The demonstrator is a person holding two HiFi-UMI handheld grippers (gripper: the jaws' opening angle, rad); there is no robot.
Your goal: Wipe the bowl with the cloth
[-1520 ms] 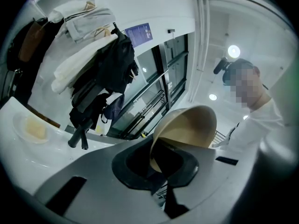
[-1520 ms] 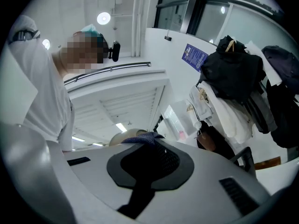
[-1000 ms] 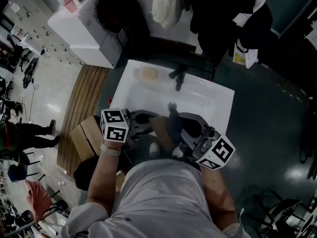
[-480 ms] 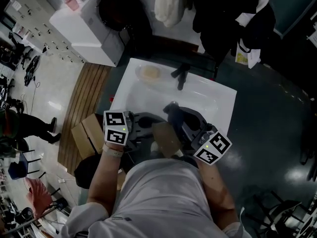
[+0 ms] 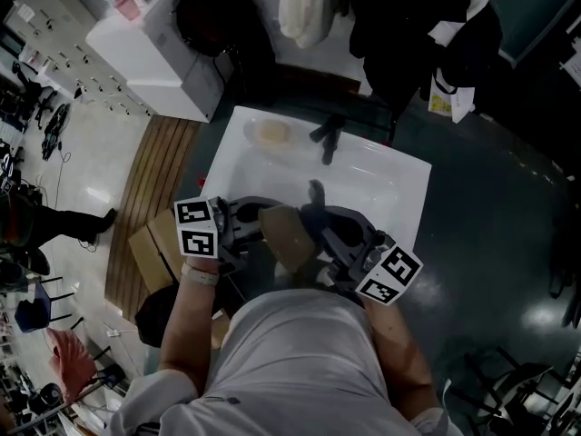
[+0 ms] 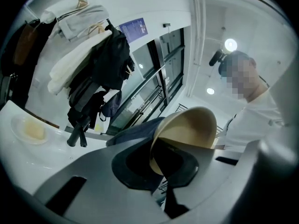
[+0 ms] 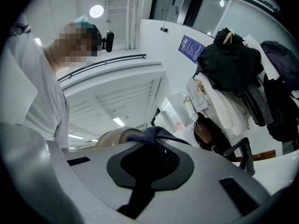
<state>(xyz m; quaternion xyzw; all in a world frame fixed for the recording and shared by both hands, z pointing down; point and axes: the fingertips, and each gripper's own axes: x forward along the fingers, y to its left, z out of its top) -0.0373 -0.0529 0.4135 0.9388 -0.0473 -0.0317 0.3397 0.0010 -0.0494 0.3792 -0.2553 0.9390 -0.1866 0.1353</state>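
The left gripper point(image 6: 161, 164) is clamped on the rim of the tan bowl point(image 6: 187, 127), which tips on its side above the white sink point(image 5: 386, 175). Close on its right, the right gripper point(image 7: 149, 169) pinches the dark cloth point(image 7: 153, 134), with the bowl just beyond its jaws

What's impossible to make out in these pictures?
Lower half of the tan bowl: left gripper view, behind the left gripper clamping its rim.
Most of the dark blue cloth: right gripper view, buried in the right gripper; contact with the bowl unclear.
The pale yellowish lump on the white sink: head view, too small to identify.
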